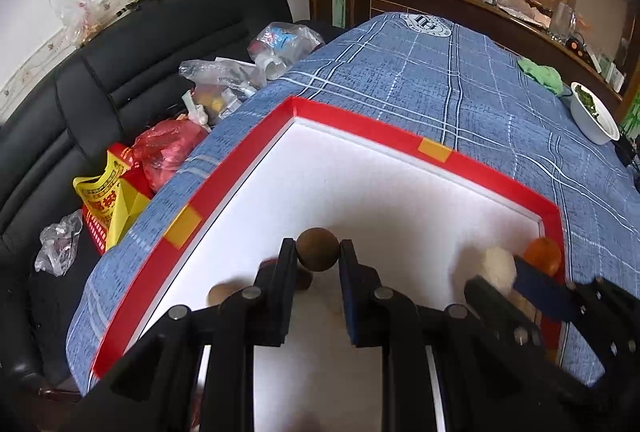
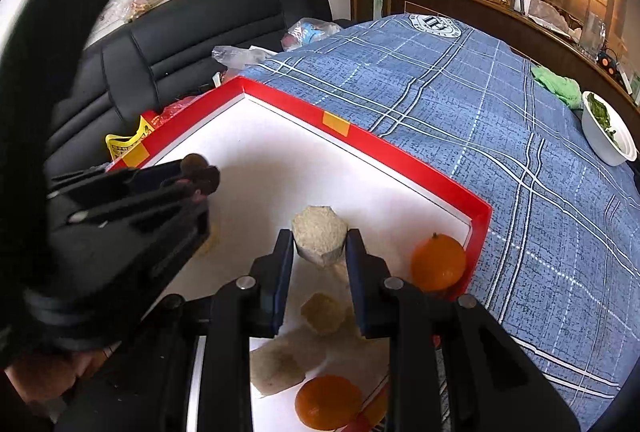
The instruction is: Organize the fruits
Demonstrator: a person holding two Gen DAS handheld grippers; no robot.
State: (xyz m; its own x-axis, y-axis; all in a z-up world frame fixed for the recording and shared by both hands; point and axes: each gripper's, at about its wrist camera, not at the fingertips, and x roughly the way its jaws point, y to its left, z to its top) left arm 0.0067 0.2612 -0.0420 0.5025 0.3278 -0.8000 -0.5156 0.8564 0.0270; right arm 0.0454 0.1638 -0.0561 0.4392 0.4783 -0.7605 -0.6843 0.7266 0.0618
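My left gripper (image 1: 318, 250) is shut on a round brown fruit (image 1: 317, 249) and holds it above the white tray (image 1: 320, 172) with a red rim. My right gripper (image 2: 320, 242) is shut on a pale, faceted rough lump (image 2: 319, 238) over the tray's right part. In the right wrist view an orange (image 2: 438, 262) sits in the tray's right corner, another orange (image 2: 328, 402) lies near the bottom, and two more pale lumps (image 2: 323, 313) lie under the gripper. The left gripper (image 2: 196, 174) shows at left with its brown fruit (image 2: 202, 172). The right gripper (image 1: 516, 274) shows in the left wrist view.
The tray lies on a blue plaid cloth (image 1: 440, 80). A white bowl with greens (image 2: 608, 136) and a green rag (image 2: 560, 84) are at the far right. A black sofa (image 1: 120, 72) with plastic bags (image 1: 224, 80) stands left. A wooden counter (image 1: 480, 0) is behind.
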